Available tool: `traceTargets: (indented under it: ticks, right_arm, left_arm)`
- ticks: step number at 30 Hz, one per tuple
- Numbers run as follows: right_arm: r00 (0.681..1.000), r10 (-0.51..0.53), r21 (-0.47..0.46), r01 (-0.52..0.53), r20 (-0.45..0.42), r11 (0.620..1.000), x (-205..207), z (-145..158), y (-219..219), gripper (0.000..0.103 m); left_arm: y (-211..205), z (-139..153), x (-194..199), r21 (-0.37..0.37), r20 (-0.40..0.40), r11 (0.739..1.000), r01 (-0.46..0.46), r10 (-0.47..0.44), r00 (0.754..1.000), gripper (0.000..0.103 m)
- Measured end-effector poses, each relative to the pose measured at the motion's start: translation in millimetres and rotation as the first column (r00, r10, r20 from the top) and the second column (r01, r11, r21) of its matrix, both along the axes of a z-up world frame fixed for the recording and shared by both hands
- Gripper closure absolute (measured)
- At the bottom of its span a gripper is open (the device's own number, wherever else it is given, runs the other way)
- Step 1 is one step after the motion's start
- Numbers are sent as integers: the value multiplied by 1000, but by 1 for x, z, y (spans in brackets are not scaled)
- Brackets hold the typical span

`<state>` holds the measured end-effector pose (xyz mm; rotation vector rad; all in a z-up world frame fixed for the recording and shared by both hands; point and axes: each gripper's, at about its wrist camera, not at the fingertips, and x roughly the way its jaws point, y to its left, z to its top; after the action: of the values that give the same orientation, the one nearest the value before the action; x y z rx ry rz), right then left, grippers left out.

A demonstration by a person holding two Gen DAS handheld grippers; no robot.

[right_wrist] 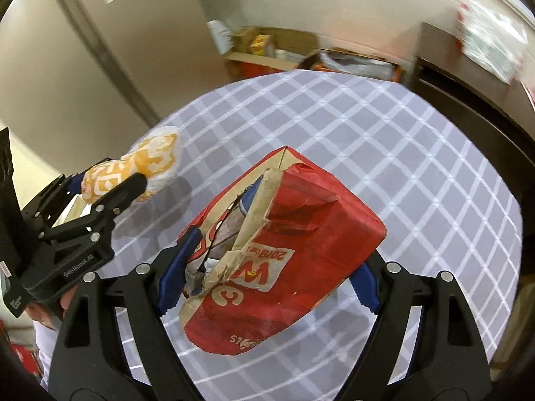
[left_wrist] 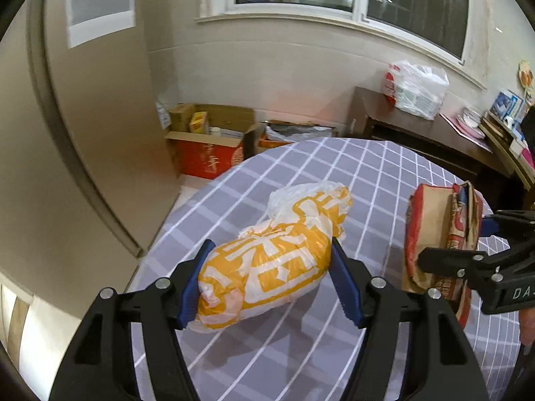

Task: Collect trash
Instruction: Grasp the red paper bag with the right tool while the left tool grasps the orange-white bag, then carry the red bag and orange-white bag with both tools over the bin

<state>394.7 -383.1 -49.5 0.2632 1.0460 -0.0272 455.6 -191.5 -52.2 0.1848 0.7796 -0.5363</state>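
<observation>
An orange-and-white plastic bag (left_wrist: 267,264), stuffed and tied, is pinched between the blue pads of my left gripper (left_wrist: 270,244), which is shut on it. It hangs just over the grey checked tablecloth (left_wrist: 367,167) and casts a shadow below. To its right, a crumpled red and brown paper bag (left_wrist: 431,220) is held by my right gripper (left_wrist: 451,244). In the right wrist view the red paper bag (right_wrist: 317,207), torn open at the top, fills the right gripper (right_wrist: 274,257), with both pads pressing its sides. The left gripper (right_wrist: 103,180) with the orange bag (right_wrist: 157,157) shows at the left.
Open cardboard boxes (left_wrist: 207,147) stand on the floor past the table's far edge. A dark wooden sideboard (left_wrist: 401,123) at the right carries a white plastic bag (left_wrist: 418,88) and dishes (left_wrist: 471,117). A beige wall and a door frame lie to the left.
</observation>
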Motion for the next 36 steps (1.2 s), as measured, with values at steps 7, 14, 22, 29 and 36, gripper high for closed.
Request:
traceTargets:
  ticks: [7, 14, 22, 29, 36]
  right_arm:
    - [989, 148, -6, -147, 25, 989, 2, 11, 76, 23]
    - [956, 288, 4, -289, 46, 957, -1, 18, 146, 23]
    - [881, 470, 4, -471, 44, 882, -12, 19, 239, 23]
    - [805, 594, -7, -594, 6, 805, -25, 4, 320, 23]
    - [748, 660, 5, -661, -69, 750, -27, -24, 377, 23]
  left_arm:
    - [72, 10, -20, -5, 19, 990, -141, 141, 990, 37]
    - [147, 19, -51, -6, 30, 954, -300, 300, 953, 37]
    - [228, 16, -87, 29, 36, 876, -481, 480, 877, 37]
    - [304, -2, -124, 67, 7, 784, -617, 618, 786, 37]
    - [359, -26, -146, 82, -50, 723, -686, 691, 721, 37]
